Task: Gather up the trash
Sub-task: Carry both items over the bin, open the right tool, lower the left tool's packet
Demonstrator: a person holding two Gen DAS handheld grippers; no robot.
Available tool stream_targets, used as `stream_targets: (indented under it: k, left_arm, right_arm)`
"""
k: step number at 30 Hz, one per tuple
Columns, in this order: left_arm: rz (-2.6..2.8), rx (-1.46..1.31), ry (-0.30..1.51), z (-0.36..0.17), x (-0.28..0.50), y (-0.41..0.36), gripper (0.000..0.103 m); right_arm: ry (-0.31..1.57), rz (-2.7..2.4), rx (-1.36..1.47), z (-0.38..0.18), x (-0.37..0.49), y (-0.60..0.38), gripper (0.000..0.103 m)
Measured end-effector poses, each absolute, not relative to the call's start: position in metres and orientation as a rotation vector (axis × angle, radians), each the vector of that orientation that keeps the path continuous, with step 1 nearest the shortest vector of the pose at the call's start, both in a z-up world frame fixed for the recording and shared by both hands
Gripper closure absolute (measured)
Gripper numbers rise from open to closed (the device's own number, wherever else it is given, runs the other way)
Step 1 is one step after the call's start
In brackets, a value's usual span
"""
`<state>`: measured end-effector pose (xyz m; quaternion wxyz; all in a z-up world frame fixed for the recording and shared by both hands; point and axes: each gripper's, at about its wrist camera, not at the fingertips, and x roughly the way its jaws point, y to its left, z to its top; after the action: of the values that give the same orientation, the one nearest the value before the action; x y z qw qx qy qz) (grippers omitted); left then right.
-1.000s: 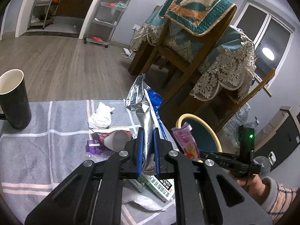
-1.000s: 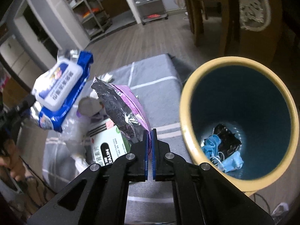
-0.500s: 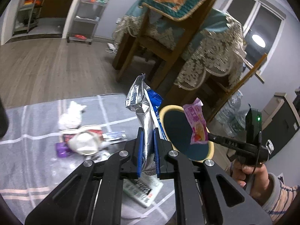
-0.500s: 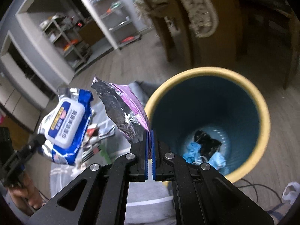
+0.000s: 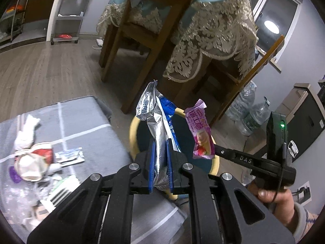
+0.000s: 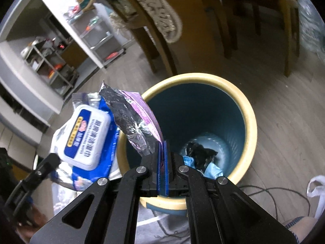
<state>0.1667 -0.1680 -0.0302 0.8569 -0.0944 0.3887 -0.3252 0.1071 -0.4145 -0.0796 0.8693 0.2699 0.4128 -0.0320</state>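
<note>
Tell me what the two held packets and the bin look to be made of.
Wet-wipe pack in the left gripper: soft plastic film, silvery and crinkled, with a rigid-looking white flip lid.
Pink wrapper in the right gripper: thin printed film with a shiny, creased foil inside, likely metallised plastic.
Bin: probably moulded plastic, with a smooth cream rim and a faintly ribbed blue inner wall.

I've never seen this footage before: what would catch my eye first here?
Probably the blue bin with its yellow rim, directly below the right gripper, which pinches a pink snack wrapper over its mouth. Beside it, the left gripper grips a blue-and-silver wet-wipes pack at the rim.
</note>
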Motion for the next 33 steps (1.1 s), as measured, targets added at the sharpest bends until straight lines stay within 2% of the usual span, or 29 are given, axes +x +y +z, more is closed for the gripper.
stream_targets:
  k: [9, 17, 22, 30, 33]
  left_arm:
    - [-0.655, -0.158, 0.907, -0.057, 0.185, -0.217, 0.093]
    - [-0.648, -0.135, 0.925, -0.066, 0.181, -0.217, 0.092]
    - [-0.647, -0.136, 0.924, -0.065, 0.178, -0.208, 0.092]
    - [-0.588, -0.141, 0.904, -0.054, 0.162, -0.161, 0.074]
    - [-0.556, -0.143, 0.894, -0.048, 0.158, -0.137, 0.063]
  right_arm:
    - [0.914, -0.115, 0.608, -0.094, 0.114, -0.425, 0.097]
    - [0.934, -0.123, 0.625, -0.099, 0.12, -0.426, 0.086]
    - [0.925, -0.115, 0.622, -0.098, 0.12, -0.424, 0.082]
    - [0.92, -0.072, 0.575, -0.094, 0.122, -0.409, 0.082]
    - [0.92, -0.05, 0.525, -0.09, 0.123, -0.397, 0.08]
